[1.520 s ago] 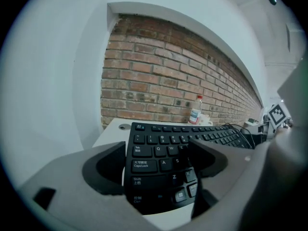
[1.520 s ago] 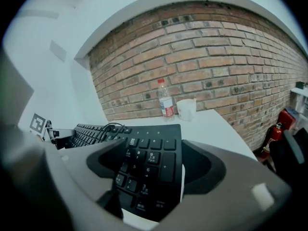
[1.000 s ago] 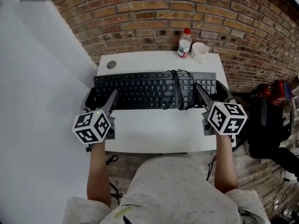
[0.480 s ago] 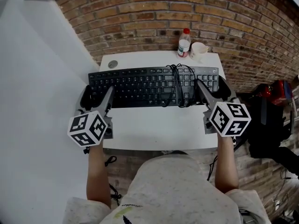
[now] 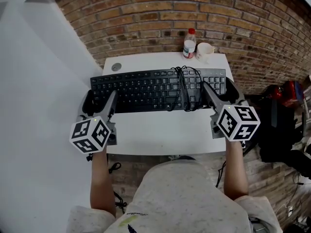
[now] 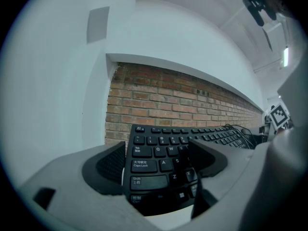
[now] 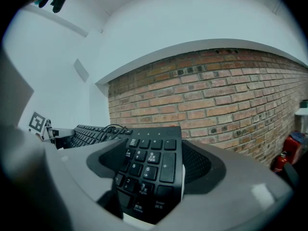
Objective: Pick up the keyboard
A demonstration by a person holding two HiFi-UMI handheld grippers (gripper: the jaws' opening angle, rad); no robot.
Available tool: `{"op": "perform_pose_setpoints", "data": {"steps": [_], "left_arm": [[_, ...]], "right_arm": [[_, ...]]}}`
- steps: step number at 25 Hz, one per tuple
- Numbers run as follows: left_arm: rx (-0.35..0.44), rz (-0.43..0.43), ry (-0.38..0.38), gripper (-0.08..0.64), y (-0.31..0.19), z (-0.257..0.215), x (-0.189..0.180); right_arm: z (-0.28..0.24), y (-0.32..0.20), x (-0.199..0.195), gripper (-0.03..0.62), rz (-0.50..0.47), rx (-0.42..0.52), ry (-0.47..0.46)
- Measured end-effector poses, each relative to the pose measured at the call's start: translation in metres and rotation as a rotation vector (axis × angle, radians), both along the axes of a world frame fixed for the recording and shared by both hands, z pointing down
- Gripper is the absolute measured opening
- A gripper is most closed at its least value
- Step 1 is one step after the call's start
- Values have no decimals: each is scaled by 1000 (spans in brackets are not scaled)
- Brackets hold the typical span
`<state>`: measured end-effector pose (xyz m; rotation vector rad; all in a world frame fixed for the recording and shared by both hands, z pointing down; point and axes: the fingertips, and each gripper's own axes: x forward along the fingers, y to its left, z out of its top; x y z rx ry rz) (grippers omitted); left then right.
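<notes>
A black keyboard (image 5: pixel 158 89) with its cable coiled (image 5: pixel 187 87) on top hangs level just above the white table (image 5: pixel 160 132). My left gripper (image 5: pixel 99 100) is shut on its left end, and my right gripper (image 5: pixel 221 92) is shut on its right end at the number pad. In the left gripper view the keyboard (image 6: pixel 159 153) sits between the left gripper's (image 6: pixel 159 160) dark pads (image 6: pixel 109 166). In the right gripper view the number pad (image 7: pixel 149 170) fills the gap of the right gripper (image 7: pixel 154 165).
A plastic bottle (image 5: pixel 189 43) and a white cup (image 5: pixel 205 50) stand at the table's back edge against the brick wall. A round cable grommet (image 5: pixel 115 67) sits at the back left. A white wall runs along the left; dark bags (image 5: pixel 284 125) lie on the floor at right.
The keyboard has risen off the table and shifted slightly away from me and to the left, carried by both grippers. The bottle and cup have not moved.
</notes>
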<state>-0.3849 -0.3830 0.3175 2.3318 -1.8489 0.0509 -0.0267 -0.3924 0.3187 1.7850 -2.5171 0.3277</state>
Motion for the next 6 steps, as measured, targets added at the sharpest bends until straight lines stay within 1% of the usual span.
{"op": "perform_pose_setpoints", "data": {"steps": [6], "left_arm": [[-5, 2, 1, 403, -7, 0, 5]], "right_arm": [[0, -6, 6, 374, 5, -3, 0]]}}
